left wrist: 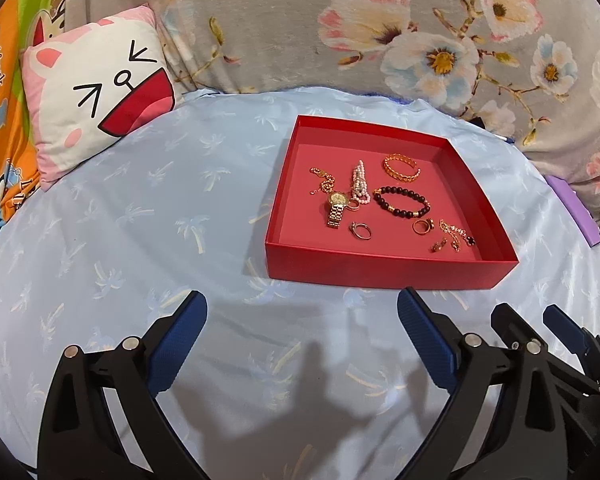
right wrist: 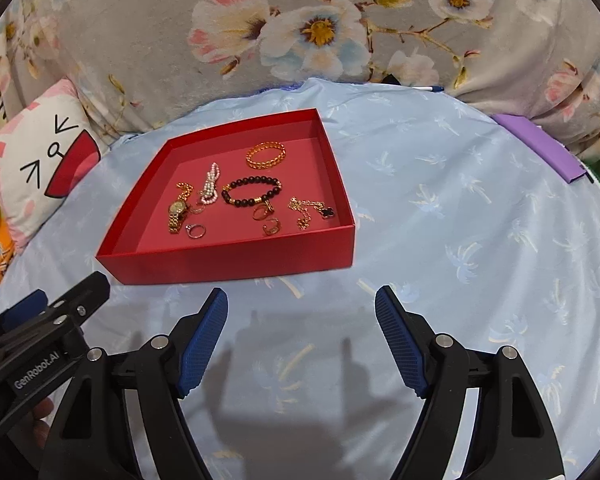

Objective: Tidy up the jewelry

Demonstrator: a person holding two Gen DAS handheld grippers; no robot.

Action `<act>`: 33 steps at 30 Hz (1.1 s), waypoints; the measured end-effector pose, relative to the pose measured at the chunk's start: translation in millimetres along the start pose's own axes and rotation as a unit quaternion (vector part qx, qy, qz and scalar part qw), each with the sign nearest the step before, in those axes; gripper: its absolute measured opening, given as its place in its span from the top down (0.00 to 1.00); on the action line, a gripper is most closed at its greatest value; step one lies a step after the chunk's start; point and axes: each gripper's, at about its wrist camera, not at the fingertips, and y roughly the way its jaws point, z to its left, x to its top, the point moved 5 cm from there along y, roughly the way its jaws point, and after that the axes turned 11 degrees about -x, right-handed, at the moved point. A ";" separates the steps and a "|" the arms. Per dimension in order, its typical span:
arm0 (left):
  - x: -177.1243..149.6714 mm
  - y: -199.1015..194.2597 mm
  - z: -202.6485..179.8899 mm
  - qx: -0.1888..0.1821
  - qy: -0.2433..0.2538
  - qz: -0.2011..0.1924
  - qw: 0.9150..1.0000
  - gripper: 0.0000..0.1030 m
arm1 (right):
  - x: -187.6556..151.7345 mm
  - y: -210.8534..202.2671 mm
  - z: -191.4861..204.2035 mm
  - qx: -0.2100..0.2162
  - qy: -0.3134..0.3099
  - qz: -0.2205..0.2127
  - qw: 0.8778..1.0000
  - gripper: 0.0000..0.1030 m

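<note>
A shallow red tray [left wrist: 379,268] [right wrist: 236,260] sits on the light blue cloth. It holds a gold watch [left wrist: 337,208] [right wrist: 176,214], a pearl strand [left wrist: 359,186] [right wrist: 211,184], a black bead bracelet [left wrist: 401,202] [right wrist: 252,191], a gold bangle [left wrist: 401,167] [right wrist: 266,155], rings [left wrist: 361,231] [right wrist: 196,231] and gold chains [left wrist: 453,234] [right wrist: 309,210]. My left gripper [left wrist: 301,302] is open and empty, in front of the tray. My right gripper [right wrist: 301,298] is open and empty, at the tray's near right.
A cartoon-face cushion [left wrist: 96,88] [right wrist: 32,168] lies at the left. A grey floral blanket [left wrist: 300,20] [right wrist: 300,20] rises behind the cloth. A purple flat object [left wrist: 573,208] [right wrist: 539,144] and a pen [right wrist: 429,89] lie at the right back edge.
</note>
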 end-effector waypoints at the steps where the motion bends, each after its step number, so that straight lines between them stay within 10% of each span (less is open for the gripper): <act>1: -1.2 -1.4 -0.7 -0.001 0.002 0.000 1.000 0.09 | -1.7 -0.8 -0.1 -0.003 -0.002 0.001 1.000 0.27; 33: -8.2 -28.4 -8.6 0.006 0.021 -0.011 1.000 0.08 | -12.3 -30.6 5.9 -0.013 -0.035 -0.015 0.999 0.24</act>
